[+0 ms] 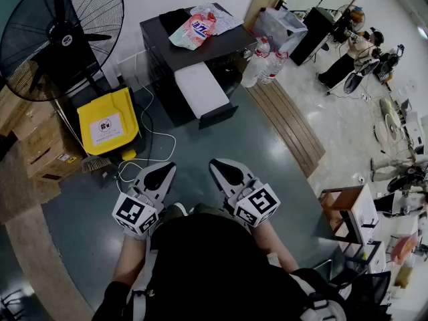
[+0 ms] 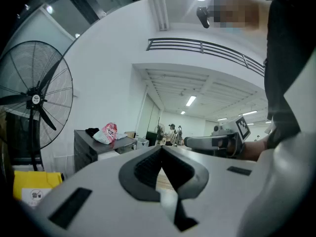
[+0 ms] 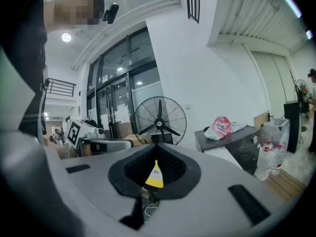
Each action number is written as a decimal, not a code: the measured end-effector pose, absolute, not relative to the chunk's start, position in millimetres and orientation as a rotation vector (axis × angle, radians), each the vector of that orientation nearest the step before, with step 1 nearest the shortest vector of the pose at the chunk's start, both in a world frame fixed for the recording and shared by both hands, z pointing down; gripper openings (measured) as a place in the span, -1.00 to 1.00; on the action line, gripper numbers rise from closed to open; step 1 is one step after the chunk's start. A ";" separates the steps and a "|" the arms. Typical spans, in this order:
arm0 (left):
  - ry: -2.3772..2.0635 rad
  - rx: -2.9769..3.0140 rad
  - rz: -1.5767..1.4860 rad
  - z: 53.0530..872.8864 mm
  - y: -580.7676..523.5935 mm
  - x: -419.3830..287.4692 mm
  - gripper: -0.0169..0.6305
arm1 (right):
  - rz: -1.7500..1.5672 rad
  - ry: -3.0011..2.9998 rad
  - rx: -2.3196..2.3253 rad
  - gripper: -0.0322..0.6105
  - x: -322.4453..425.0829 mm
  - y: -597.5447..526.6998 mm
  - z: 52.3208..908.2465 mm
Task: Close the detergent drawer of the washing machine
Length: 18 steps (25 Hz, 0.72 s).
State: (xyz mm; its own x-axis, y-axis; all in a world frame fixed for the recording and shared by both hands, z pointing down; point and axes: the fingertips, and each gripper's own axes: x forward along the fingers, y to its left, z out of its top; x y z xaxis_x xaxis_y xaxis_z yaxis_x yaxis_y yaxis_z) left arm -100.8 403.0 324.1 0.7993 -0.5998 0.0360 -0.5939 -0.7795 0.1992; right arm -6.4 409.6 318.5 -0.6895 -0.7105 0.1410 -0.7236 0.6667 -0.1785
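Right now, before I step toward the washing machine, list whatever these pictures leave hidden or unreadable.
Dark grey washing machine: front panel foreshortened in the head view, small in both gripper views; controls unreadable.
White pulled-out drawer: a plain white patch in the head view; the grey body of the right tool cuts off its lower part in the right gripper view.
Pink-and-white plastic bag: print too small to read.

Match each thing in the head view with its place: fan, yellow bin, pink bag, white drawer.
1 fan
2 yellow bin
3 pink bag
4 white drawer

A on top of the washing machine
B pulled out from its front
C on the floor between the cardboard boxes and the machine
D upper left corner of the view

Pairs: 1-D, 2-C, 3-A, 4-B
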 end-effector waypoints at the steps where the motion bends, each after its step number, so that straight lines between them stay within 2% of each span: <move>1: -0.933 2.786 -0.049 325.5 402.1 -108.9 -0.91 | 0.348 -2.813 1.206 -0.82 -15.0 408.2 319.1; 8: -0.950 2.763 -0.050 338.0 392.4 -150.6 -0.91 | 0.395 -2.802 1.236 -0.81 -50.7 393.7 324.5; 18: -0.999 2.718 0.015 368.7 365.5 -168.7 -0.91 | 0.490 -2.794 1.250 -0.81 -49.8 345.5 342.8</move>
State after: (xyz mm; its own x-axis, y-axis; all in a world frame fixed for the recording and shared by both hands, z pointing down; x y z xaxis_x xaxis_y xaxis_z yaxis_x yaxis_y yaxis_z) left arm -168.7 365.5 368.7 0.7653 -0.6368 0.0936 -0.6394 -0.7354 0.2247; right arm -49.8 345.5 342.8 -0.6740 -0.7201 0.1650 -0.7333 0.6249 -0.2680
